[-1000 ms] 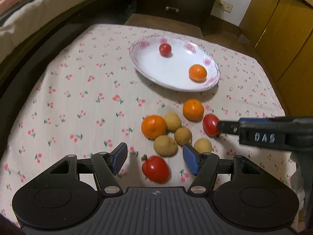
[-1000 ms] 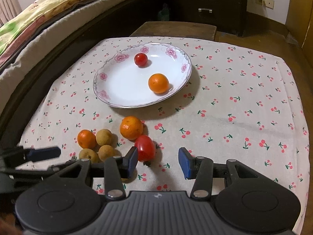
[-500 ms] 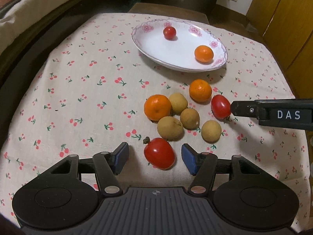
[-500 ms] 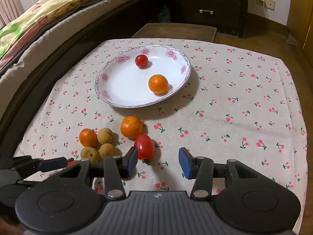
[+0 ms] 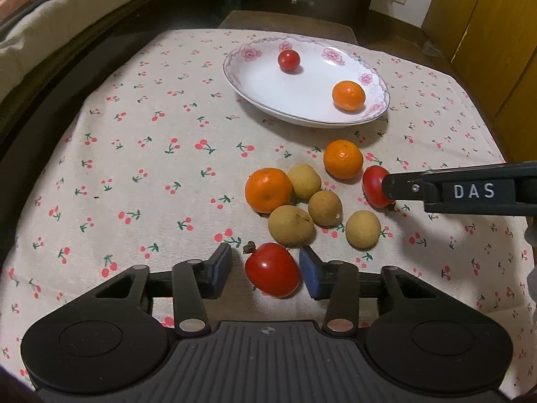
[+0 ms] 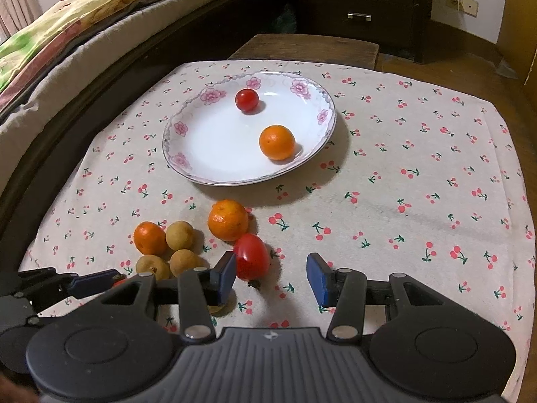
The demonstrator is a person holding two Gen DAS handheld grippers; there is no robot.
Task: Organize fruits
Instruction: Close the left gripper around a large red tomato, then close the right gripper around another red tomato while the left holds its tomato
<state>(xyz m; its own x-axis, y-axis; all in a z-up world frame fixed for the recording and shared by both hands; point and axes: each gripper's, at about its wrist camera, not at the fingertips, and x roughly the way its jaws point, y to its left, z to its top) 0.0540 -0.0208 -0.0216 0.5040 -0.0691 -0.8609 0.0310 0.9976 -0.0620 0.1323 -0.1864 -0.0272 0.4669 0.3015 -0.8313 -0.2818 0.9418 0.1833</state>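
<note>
My left gripper (image 5: 265,270) is closing around a red tomato (image 5: 272,269) near the front edge of the cherry-print tablecloth (image 5: 141,154). The right pad (image 5: 310,277) looks to be touching it, while the left pad (image 5: 220,270) stands clear, so nothing is gripped.

My right gripper (image 6: 270,277) has its fingers narrow but apart, with a second tomato (image 6: 251,257) against the inner face of its left pad (image 6: 226,273) and a clear gap to the other pad. In the left view that gripper's finger covers part of this tomato.

The plate (image 6: 204,168) sits toward the far edge, holding a small tomato (image 6: 247,100) and an orange (image 6: 277,142). Between plate and grippers lie two oranges and several longans (image 5: 324,208); my right gripper's body hides one of them, so I count them only from the left view, probably four.
</note>
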